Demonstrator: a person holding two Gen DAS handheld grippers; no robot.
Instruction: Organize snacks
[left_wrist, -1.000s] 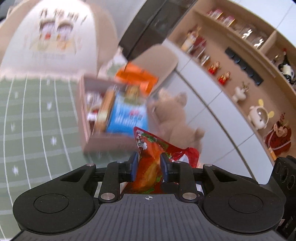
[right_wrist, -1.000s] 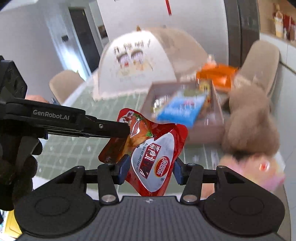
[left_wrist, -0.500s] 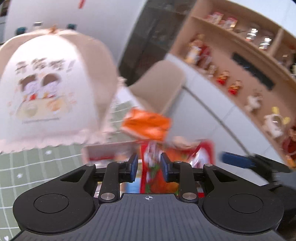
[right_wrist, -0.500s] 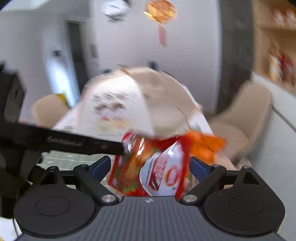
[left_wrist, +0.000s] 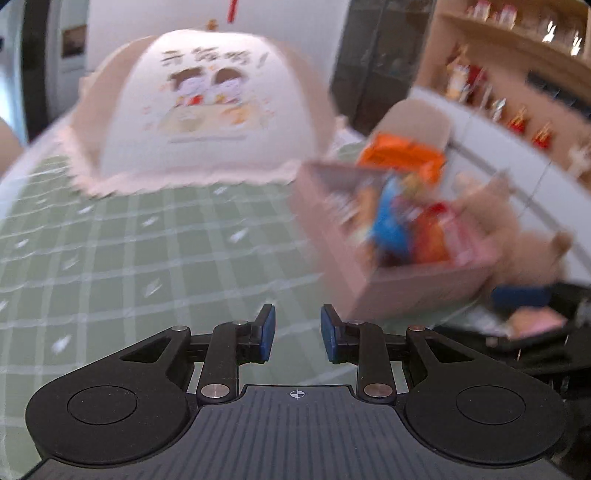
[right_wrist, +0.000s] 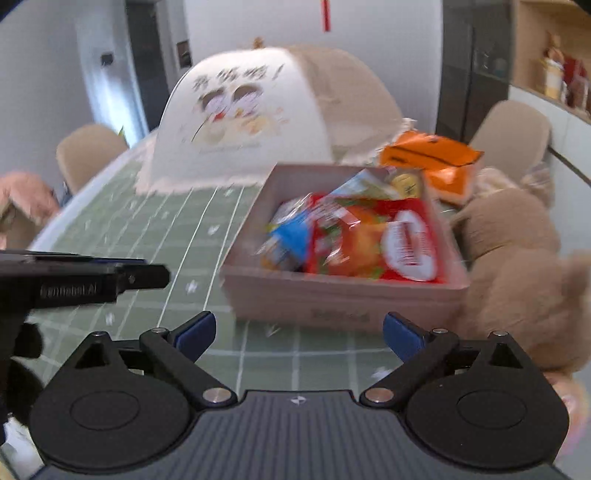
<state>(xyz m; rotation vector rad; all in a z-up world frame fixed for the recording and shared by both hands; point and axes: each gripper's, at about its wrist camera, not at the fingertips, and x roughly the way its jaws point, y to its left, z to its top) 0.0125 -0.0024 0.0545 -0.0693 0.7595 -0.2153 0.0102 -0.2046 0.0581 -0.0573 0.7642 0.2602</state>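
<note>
Left to right: the left gripper (left_wrist: 294, 334), fingers drawn together on nothing, hovers over the green checked tablecloth (left_wrist: 147, 240). The right gripper (right_wrist: 299, 334), jaws just opened wide, is empty. The red foil snack packet (right_wrist: 373, 243) lies inside the pale pink cardboard box (right_wrist: 343, 299) atop other packets. Remaining: possibly the orange packet (right_wrist: 432, 155) behind the box.

Bright, even daylight — motion-blurred, fisheye-bent edges.
</note>
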